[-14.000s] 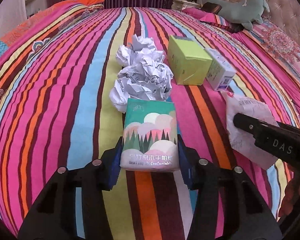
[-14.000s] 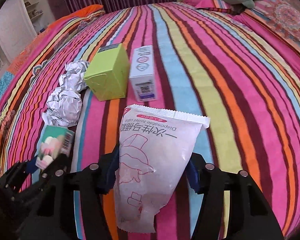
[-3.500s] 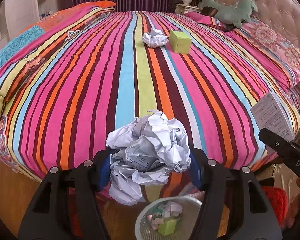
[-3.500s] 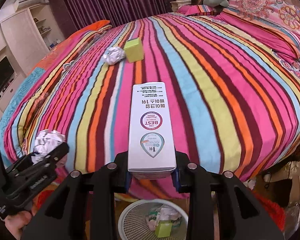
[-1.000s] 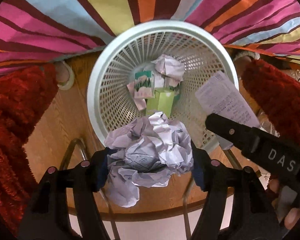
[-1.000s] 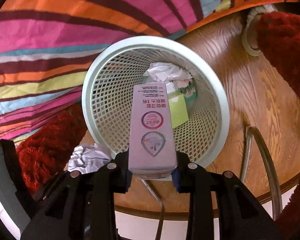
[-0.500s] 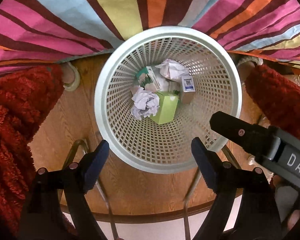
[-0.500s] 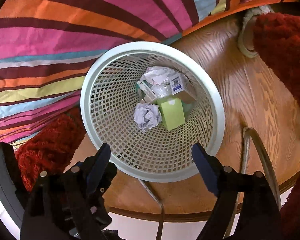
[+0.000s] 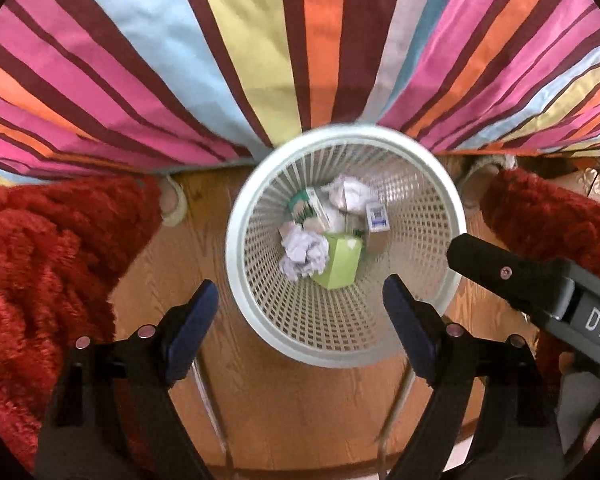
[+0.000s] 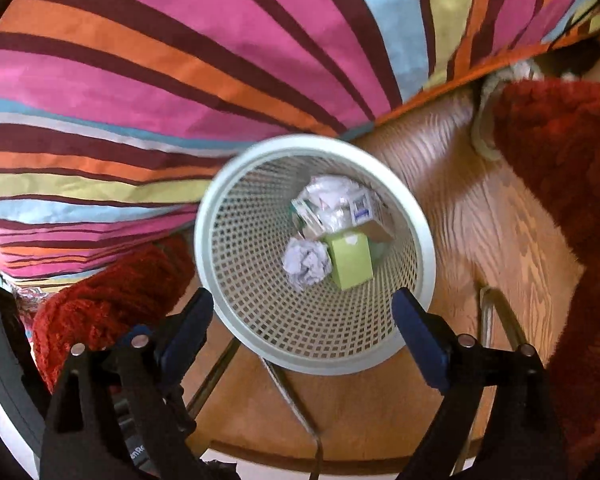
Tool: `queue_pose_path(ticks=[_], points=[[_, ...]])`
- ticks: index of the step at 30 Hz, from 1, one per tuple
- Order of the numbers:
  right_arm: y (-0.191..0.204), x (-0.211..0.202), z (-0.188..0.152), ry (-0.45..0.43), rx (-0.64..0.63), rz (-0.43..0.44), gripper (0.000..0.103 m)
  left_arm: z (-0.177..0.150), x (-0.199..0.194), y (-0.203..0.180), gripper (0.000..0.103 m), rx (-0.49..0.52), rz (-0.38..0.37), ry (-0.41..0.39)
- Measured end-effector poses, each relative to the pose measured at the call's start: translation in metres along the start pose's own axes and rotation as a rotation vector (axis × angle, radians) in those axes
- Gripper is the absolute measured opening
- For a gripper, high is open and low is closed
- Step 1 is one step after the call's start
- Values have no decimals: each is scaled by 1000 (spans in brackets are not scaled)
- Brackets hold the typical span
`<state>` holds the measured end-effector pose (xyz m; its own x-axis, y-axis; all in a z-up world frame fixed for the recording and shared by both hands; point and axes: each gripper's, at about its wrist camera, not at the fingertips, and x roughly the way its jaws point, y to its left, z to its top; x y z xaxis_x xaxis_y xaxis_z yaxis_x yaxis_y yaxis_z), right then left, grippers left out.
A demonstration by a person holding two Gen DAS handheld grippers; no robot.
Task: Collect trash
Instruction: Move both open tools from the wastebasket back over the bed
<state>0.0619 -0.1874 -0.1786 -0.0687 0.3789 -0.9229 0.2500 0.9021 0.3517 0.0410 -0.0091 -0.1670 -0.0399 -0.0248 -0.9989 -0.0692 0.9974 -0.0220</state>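
Note:
A white mesh wastebasket (image 9: 256, 320) stands on the wooden floor at the foot of the bed; it also shows in the right wrist view (image 10: 236, 312). Inside lie a crumpled paper ball (image 9: 303, 256) (image 10: 306, 265), a green box (image 9: 340, 262) (image 10: 350, 260), a white box (image 9: 377, 218) (image 10: 362, 206), a tissue pack (image 9: 306, 209) and another paper ball (image 9: 350, 194). My left gripper (image 9: 300, 304) is open and empty above the basket. My right gripper (image 10: 302, 312) is open and empty above it too, and shows at the right of the left wrist view (image 9: 540, 292).
The striped bedspread (image 9: 260, 60) hangs down behind the basket. Red shaggy rugs (image 9: 40, 248) (image 10: 572, 168) lie left and right of it. Metal rods (image 10: 292, 396) cross the wooden floor (image 9: 284, 412) below the basket.
One second ago my left gripper held a paper ball and my right a white box; both opened and the items fell into the basket. Both grippers have since pulled back slightly.

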Motion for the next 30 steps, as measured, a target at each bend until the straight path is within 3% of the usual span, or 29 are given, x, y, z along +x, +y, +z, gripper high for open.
queue_pose_path(ticks=[7, 12, 24, 30], points=[[13, -29, -3, -133, -62, -3, 87, -1, -29, 0, 92, 6, -5, -128], [22, -48, -6, -225, -112, 20, 93, -2, -48, 1, 92, 3, 3, -216], [65, -133, -28, -662, -326, 29, 93, -7, -139, 14, 92, -20, 60, -598], [87, -174, -28, -843, -421, 19, 93, 6, -176, 16, 92, -3, 111, -711]])
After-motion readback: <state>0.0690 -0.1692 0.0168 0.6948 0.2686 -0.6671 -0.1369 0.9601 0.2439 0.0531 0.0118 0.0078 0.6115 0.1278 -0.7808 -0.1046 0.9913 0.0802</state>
